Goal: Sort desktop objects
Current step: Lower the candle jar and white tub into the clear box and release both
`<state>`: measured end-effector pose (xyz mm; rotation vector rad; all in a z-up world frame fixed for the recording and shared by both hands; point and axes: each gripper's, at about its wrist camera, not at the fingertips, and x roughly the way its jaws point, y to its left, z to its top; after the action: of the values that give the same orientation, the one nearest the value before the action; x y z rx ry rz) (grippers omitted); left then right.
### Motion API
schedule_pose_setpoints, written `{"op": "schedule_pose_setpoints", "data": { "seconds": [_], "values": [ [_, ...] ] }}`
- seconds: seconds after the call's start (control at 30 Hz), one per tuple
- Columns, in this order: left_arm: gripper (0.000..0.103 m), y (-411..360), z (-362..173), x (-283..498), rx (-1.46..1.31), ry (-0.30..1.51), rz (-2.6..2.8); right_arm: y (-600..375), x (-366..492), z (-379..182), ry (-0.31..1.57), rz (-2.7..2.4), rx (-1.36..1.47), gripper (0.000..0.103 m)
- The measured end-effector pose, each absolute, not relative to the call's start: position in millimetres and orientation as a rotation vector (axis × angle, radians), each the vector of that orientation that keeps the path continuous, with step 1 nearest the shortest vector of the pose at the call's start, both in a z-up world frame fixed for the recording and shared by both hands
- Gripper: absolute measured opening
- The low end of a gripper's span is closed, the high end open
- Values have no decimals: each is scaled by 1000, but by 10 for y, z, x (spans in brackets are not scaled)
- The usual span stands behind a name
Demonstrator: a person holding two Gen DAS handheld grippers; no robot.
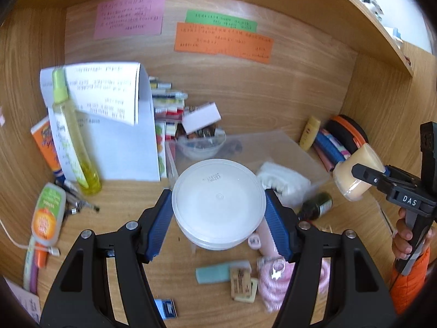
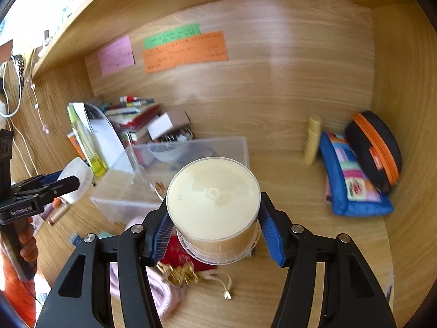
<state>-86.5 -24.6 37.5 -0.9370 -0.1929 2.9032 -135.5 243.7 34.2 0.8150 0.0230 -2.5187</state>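
Sorting is mid-carry. The left tool (image 1: 218,205) grips a round white-lidded translucent plastic tub (image 1: 218,199); the right tool (image 2: 214,218) clamps a round clear plastic tub filled with cream-coloured paste (image 2: 213,202). Both tubs are held above the wooden bench (image 2: 286,287), just in front of the clear rectangular plastic bin (image 2: 191,147). Inside the bin is a small clear bowl (image 1: 200,142); its contents are unclear. Next, probably, each tub must be lowered into place before release.
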Motion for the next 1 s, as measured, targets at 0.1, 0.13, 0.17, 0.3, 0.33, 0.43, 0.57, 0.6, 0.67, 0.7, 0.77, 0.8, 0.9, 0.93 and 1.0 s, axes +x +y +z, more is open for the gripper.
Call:
{"op": "schedule_pose_setpoints", "data": {
  "seconds": [0.1,0.13,0.17,0.3,0.33,0.43,0.57,0.6,0.67,0.7,0.77,0.8,0.9,0.93,1.0],
  "values": [
    [65,-281,468,-997,-931,-212,2889,2351,-1462,429,23,-2507,796,55],
    [65,-295,496,-1040,-928,-219,2882,2320,-1502,455,26,-2502,791,55],
    [65,-303,517,-1093,-937,-225,2881,2284,-1553,479,30,-2495,789,55],
    [65,-284,570,-1251,-944,-225,2882,2144,-1759,522,35,-2464,804,55],
    [65,-275,572,-1274,-944,-224,2882,2103,-1807,520,36,-2462,813,55],
    [65,-236,563,-1382,-955,-226,2881,1971,-1941,492,53,-2464,841,55],
    [65,-209,516,-1532,-993,-243,2860,1848,-2095,435,67,-2457,877,55],
    [65,-206,490,-1585,-1015,-243,2851,1824,-2146,419,68,-2454,893,55],
    [65,-198,441,-1664,-1052,-238,2836,1777,-2233,384,81,-2443,922,55],
    [65,-192,404,-1712,-1078,-232,2827,1748,-2269,363,95,-2443,937,55],
    [65,-170,324,-1784,-1119,-212,2815,1673,-2349,318,138,-2444,962,55],
    [65,-163,266,-1826,-1150,-202,2804,1656,-2375,304,152,-2445,970,55],
    [65,-162,139,-1900,-1203,-199,2780,1575,-2484,208,201,-2440,1018,55],
    [65,-158,96,-1924,-1218,-197,2775,1549,-2517,168,218,-2437,1033,55],
    [65,-143,22,-1967,-1243,-185,2769,1503,-2580,83,252,-2435,1066,55]
  ]
}}
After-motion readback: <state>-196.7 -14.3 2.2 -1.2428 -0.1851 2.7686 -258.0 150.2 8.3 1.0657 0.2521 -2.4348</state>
